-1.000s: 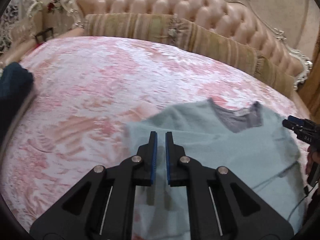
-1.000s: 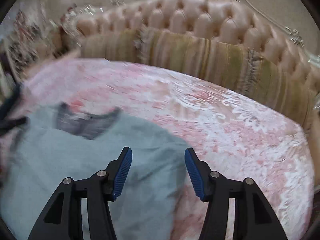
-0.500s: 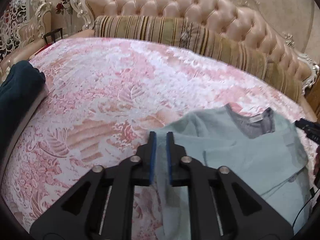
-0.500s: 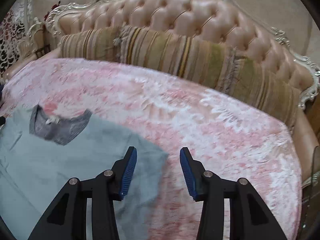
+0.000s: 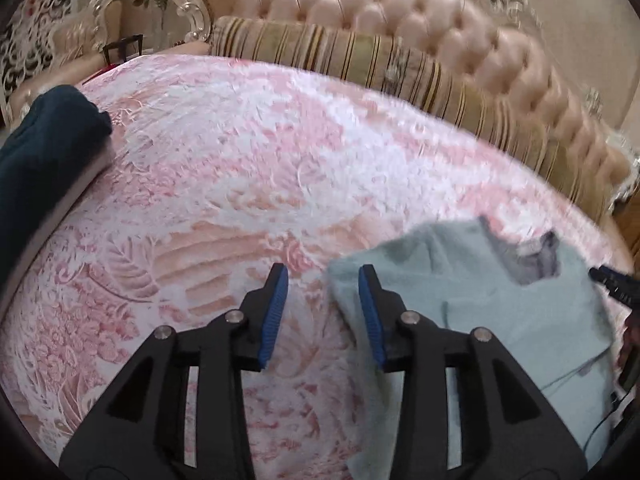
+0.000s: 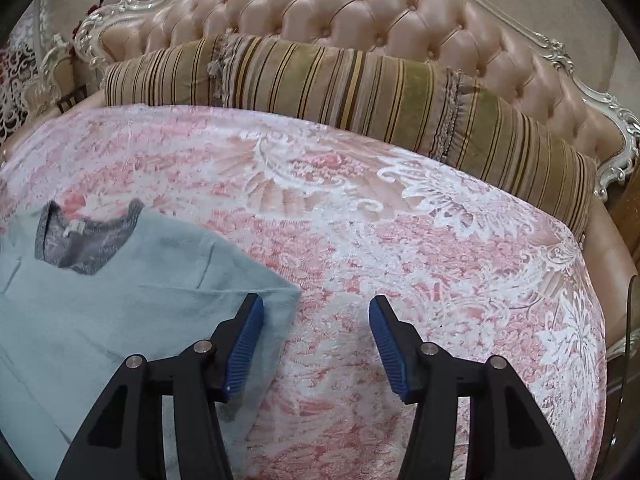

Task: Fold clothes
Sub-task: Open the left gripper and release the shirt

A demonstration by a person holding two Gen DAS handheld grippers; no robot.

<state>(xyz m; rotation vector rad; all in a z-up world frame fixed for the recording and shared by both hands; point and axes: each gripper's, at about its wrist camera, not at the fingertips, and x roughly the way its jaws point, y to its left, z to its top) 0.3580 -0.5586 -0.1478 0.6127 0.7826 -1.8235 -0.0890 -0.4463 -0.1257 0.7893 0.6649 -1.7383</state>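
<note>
Pale-blue sweater (image 5: 500, 312) lies flat beside both opening claws.

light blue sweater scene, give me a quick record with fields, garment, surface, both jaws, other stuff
garment: light blue sweater, flat, grey neckline up
surface: pink patterned bedspread
left gripper: jaws opening, nothing pinched, sweater edge beside the right pad
right gripper: jaws opening, empty, sweater corner at left pad
other: dark blue garment, striped bolsters

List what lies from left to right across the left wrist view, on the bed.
dark blue garment → left gripper, jaws opening with nothing between them → light blue sweater → right gripper's tip
</note>
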